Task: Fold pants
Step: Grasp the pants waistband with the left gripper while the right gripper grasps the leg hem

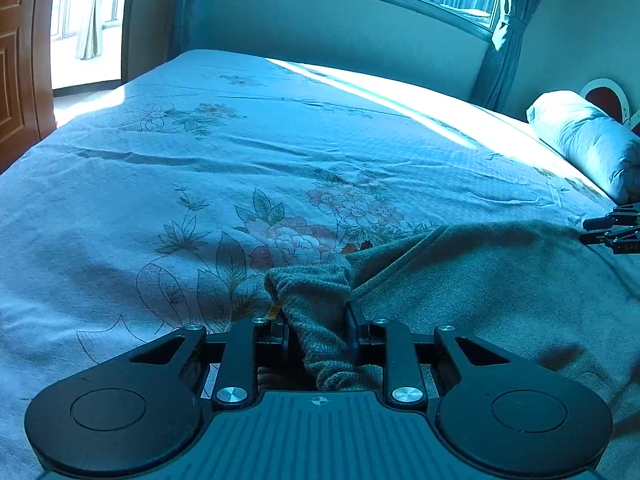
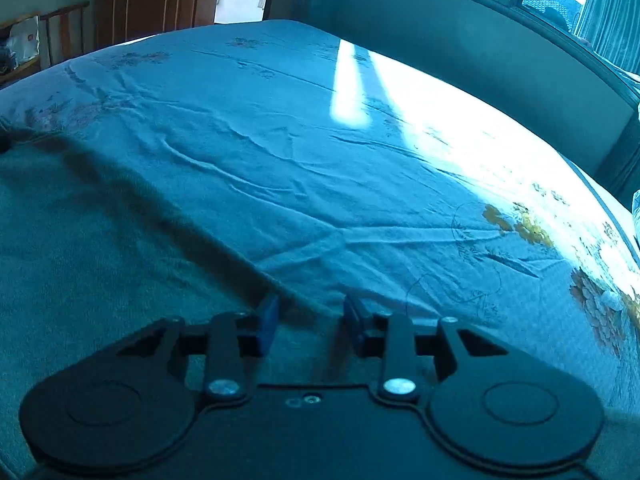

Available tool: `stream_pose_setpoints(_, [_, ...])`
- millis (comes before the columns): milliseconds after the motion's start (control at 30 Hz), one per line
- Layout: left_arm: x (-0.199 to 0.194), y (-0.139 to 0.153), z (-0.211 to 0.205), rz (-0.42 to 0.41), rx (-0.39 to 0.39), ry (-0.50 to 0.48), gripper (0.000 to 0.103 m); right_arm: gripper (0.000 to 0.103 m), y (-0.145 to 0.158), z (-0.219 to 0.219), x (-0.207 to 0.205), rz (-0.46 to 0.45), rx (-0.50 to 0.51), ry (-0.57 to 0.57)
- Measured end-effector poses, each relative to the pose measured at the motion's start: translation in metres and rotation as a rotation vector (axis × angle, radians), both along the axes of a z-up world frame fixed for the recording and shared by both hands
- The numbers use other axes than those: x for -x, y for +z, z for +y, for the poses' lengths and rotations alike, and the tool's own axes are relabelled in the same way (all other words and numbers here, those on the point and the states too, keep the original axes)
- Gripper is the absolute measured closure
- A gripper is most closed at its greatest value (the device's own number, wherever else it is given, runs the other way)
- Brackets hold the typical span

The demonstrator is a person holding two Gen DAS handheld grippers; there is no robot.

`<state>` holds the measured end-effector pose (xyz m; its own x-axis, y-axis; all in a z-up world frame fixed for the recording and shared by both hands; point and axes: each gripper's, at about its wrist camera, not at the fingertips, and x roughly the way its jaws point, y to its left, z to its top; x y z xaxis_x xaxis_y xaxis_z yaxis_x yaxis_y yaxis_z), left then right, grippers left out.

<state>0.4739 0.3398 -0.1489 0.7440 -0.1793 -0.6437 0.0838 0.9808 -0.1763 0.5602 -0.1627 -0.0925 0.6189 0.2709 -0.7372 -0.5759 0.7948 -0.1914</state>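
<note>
Grey fleece pants [image 1: 500,280] lie spread on a floral bedsheet [image 1: 240,168]. My left gripper [image 1: 316,320] is shut on a bunched ribbed end of the pants [image 1: 312,292], held just above the sheet. The right gripper shows at the right edge of the left wrist view [image 1: 612,230], over the far edge of the pants. In the right wrist view the pants [image 2: 80,248] fill the lower left. My right gripper [image 2: 310,316] has its blue pads [image 2: 269,316] apart, straddling the edge of the pants; I cannot tell whether cloth is between them.
A pillow [image 1: 584,136] lies at the bed's right end. A wall under a window [image 1: 340,28] runs along the far side. A wooden door [image 1: 20,60] and a chair [image 2: 64,32] stand beyond the left end. Sunlight falls across the sheet [image 2: 460,128].
</note>
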Motion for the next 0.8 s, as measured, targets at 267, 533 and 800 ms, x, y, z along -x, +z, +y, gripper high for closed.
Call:
stream_pose_setpoints(267, [-0.009, -0.004, 0.004, 0.027, 0.007, -0.036, 0.073, 0.062, 0.006, -0.007, -0.025, 0.145, -0.004, 0.172])
stream_pose_setpoints(533, [-0.020, -0.014, 0.003, 0.011, 0.022, -0.035, 0.072, 0.103, -0.003, 0.004, -0.025, 0.186, 0.003, 0.170])
stream_pose_setpoints(800, [0.024, 0.036, 0.008, -0.240, 0.040, -0.097, 0.082, 0.103, 0.067, -0.019, 0.037, 0.019, -0.074, 0.143])
